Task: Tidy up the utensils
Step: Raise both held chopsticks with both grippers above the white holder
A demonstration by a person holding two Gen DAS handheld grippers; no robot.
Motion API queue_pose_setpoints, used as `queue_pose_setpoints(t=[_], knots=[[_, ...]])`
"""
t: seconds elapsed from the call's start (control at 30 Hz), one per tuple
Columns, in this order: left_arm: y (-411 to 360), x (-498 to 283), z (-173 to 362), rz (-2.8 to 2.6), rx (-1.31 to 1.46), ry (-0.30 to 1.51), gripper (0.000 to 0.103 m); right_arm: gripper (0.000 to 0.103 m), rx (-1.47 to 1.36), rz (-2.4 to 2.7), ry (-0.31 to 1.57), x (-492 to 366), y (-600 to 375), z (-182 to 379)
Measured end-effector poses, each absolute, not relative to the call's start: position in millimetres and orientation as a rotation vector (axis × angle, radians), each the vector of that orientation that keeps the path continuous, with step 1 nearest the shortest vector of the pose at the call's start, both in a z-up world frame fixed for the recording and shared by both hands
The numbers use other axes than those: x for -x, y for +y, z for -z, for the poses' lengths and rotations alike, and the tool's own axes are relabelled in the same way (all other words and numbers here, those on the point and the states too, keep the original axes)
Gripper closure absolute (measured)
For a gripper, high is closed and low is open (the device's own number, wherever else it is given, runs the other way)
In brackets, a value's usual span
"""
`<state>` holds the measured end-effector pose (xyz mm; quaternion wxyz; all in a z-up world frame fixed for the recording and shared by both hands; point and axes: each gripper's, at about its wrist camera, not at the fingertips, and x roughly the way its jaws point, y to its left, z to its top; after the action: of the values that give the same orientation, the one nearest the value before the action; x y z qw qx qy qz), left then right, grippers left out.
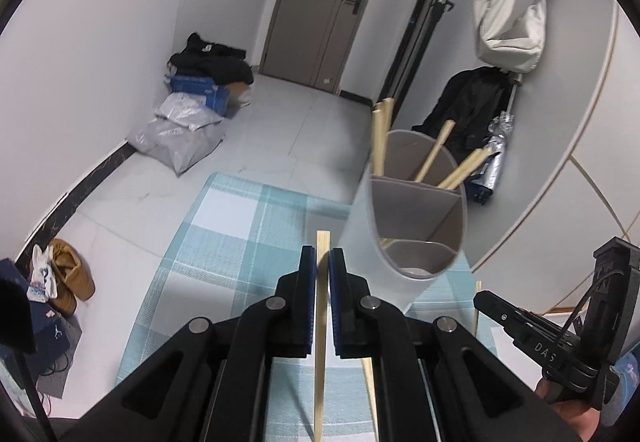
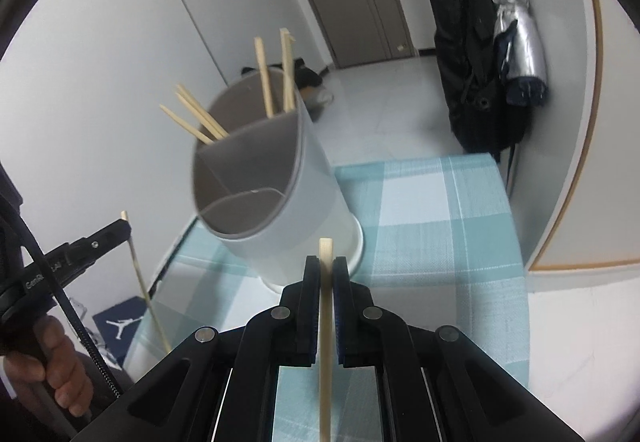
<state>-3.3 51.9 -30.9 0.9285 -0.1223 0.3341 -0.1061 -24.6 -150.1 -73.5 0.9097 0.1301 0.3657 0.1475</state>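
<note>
chopsticks fill the grey divided holder [image 1: 416,210] on the checked table [image 1: 224,226]. left hand-held gripper [image 1: 322,262] clamps one chopstick [image 1: 320,342]; right hand-held gripper [image 2: 326,270] clamps another chopstick [image 2: 326,342]. its arm reads "das". navy box [image 2: 120,322] bears a jumpman logo.

The right claw [image 2: 326,270] pinches one chopstick [image 2: 325,322] upright; the white holder [image 2: 280,198] with more chopsticks [image 2: 200,122] stands at eleven o'clock on the bench [image 2: 440,222].
</note>
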Motion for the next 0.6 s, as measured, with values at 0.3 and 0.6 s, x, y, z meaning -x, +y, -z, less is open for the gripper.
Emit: queue_pose_setpoints(t=[0.3, 0.6], knots=[[37, 14, 9, 0.245, 0.211, 0.662, 0.1, 0.098, -0.272, -0.351, 0.673, 49, -157, 53], [24, 16, -5, 0.263, 0.159, 0.663, 0.1, 0.098, -0.284, -0.393, 0.607, 58, -154, 39]])
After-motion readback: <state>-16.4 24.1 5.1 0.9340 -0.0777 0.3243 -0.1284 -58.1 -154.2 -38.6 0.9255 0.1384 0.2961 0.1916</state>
